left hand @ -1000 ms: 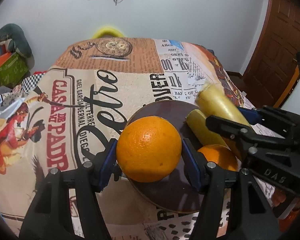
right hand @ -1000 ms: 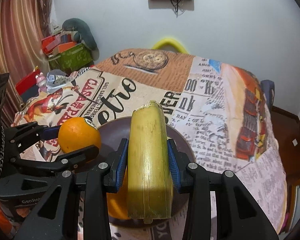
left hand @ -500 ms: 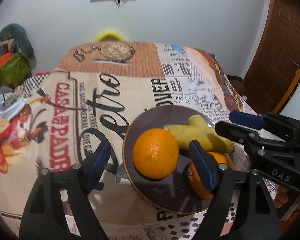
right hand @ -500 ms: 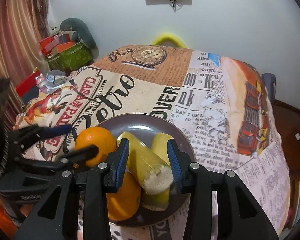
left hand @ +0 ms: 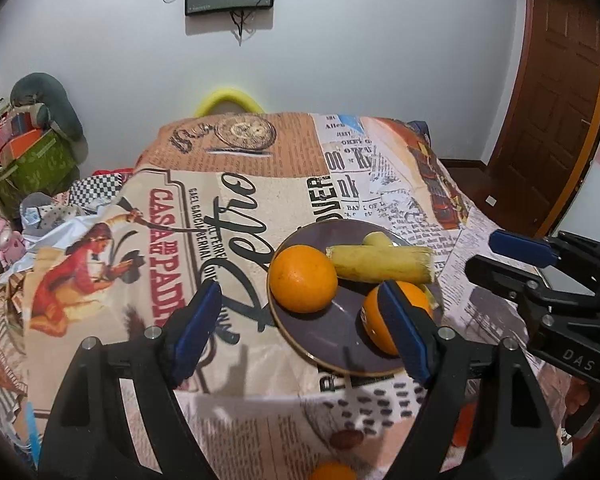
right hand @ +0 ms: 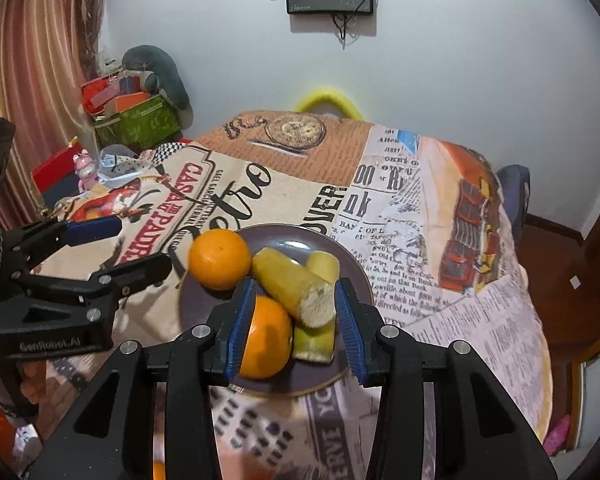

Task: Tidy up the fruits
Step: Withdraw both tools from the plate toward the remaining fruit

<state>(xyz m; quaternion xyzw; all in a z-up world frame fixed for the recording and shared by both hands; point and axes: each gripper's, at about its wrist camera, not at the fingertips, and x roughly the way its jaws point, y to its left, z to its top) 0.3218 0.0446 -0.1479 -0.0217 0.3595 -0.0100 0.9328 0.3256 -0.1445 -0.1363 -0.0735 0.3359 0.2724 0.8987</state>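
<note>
A dark round plate point(left hand: 340, 344) point(right hand: 300, 240) sits on the printed tablecloth. On it lie two oranges, one at the left point(left hand: 303, 278) point(right hand: 220, 259) and one nearer me point(left hand: 396, 312) point(right hand: 266, 336), and two yellow cut stalk pieces point(left hand: 380, 265) point(right hand: 294, 284), one point(right hand: 323, 266) under the other. My left gripper point(left hand: 300, 332) is open and empty, raised in front of the plate. My right gripper point(right hand: 294, 328) is open and empty, its jaws astride the near edge of the plate. Each gripper shows in the other's view point(left hand: 516, 256) point(right hand: 112, 248).
Another orange point(left hand: 332, 472) shows at the bottom edge near me. Boxes and a bag point(right hand: 136, 112) pile up at the left beside the table. A yellow chair back point(left hand: 228, 100) stands behind the far edge. A brown door point(left hand: 556, 120) is at the right.
My left gripper let go of the orange onto the plate and drew back. My right gripper let go of the yellow stalk piece, which now lies across the other one, and opened wider.
</note>
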